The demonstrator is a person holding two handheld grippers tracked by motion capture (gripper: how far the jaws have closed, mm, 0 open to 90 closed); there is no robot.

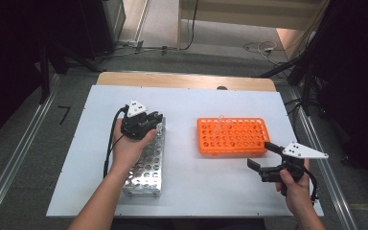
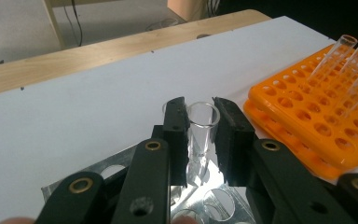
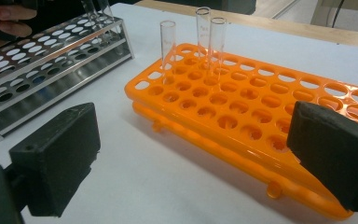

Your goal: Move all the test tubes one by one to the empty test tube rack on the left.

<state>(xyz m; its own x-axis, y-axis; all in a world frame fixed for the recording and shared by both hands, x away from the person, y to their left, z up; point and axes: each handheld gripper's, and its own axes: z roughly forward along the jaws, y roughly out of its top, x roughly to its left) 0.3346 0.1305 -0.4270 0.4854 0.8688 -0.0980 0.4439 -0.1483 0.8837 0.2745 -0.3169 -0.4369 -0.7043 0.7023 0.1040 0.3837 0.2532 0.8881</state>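
Two black jaws of the left gripper (image 2: 200,126) pinch a clear glass test tube (image 2: 200,133) standing upright at the far end of the shiny perforated metal rack (image 1: 148,165). With jaws spread wide and holding nothing, the right gripper (image 1: 261,155) hovers over the white tabletop (image 1: 196,187) just beside the orange plastic rack (image 3: 261,121), where three clear tubes (image 3: 205,42) stand.
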